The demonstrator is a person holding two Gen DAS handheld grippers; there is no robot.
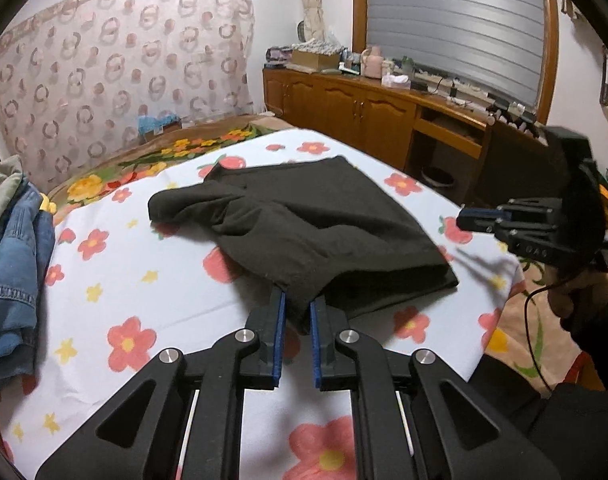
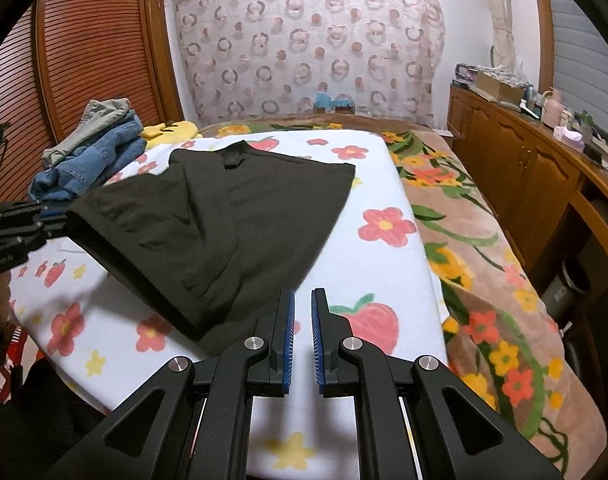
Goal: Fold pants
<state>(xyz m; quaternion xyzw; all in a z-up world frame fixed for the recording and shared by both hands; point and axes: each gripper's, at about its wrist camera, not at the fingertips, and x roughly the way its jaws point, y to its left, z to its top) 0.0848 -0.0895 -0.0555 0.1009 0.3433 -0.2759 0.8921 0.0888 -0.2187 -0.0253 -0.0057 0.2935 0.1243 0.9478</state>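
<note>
From the left wrist, the left gripper [image 1: 297,304] is clenched on a corner of the dark pants [image 1: 304,220]. The cloth runs right in between its two blue pads. That corner looks lifted a little off the flowery sheet [image 1: 143,300], likely so it can be carried over the rest for a fold. The pants lie partly folded in the middle of the sheet. The right gripper [image 1: 464,218] hangs in the air just off the pants' right side, closed and holding nothing. A pile of jeans [image 1: 15,260] sits at the far left edge of the sheet.

From the right wrist, the right gripper [image 2: 302,304] has its pads close together with only the sheet [image 2: 384,280] showing between them. It waits just beside the near edge of the pants [image 2: 231,220], maybe to keep out of the way. The left gripper [image 2: 43,224] holds the pants' left corner up. The jeans [image 2: 91,156] are behind the pants.
</note>
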